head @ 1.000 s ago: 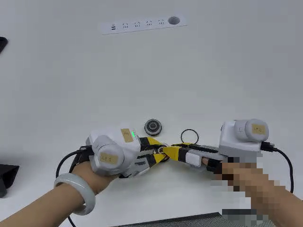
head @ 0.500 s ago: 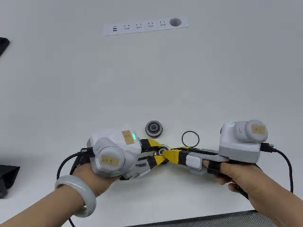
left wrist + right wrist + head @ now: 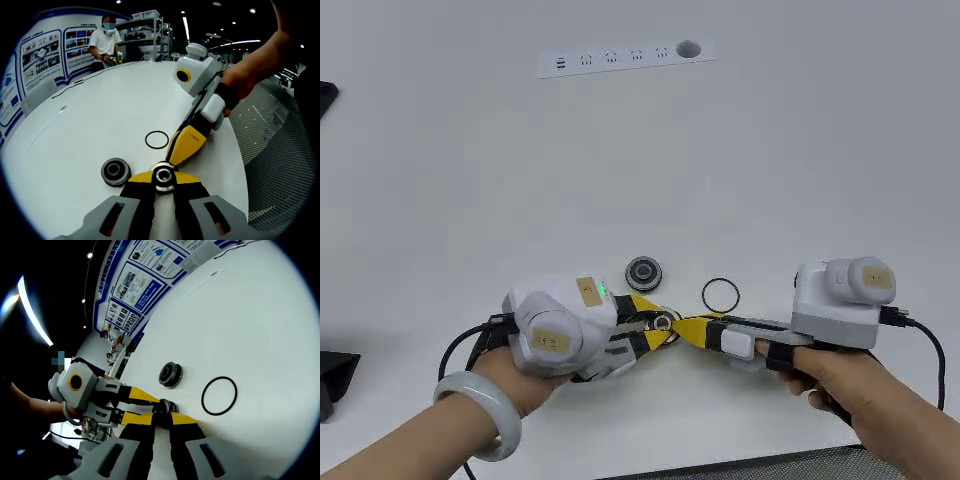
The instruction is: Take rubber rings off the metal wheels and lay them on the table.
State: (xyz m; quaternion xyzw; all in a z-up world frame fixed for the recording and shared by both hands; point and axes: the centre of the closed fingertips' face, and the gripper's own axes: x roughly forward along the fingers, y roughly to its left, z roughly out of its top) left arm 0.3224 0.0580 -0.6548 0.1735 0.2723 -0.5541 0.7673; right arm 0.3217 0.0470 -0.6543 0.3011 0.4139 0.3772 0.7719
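My left gripper (image 3: 655,320) (image 3: 164,181) is shut on a small metal wheel (image 3: 664,322) (image 3: 164,175) (image 3: 165,405), held just above the table. From the right, my right gripper (image 3: 683,326) (image 3: 165,416) meets it, its yellow tips closed on the wheel's edge where the dark rubber ring sits. In the left gripper view the right gripper (image 3: 176,149) touches the wheel from above. One loose black rubber ring (image 3: 721,295) (image 3: 157,139) (image 3: 219,395) lies flat on the table beyond the grippers. A second wheel (image 3: 644,270) (image 3: 116,171) (image 3: 170,374) with its dark ring on rests to the left of it.
A white power strip (image 3: 625,54) lies at the far side of the white table (image 3: 770,160). A black object (image 3: 335,375) sits at the left edge. Black cables (image 3: 460,345) trail from both grippers. A person (image 3: 105,40) stands far off.
My right gripper has drawn a little to the right, while its tips stay at the held wheel. The left gripper, the loose ring and the second wheel are where they were.
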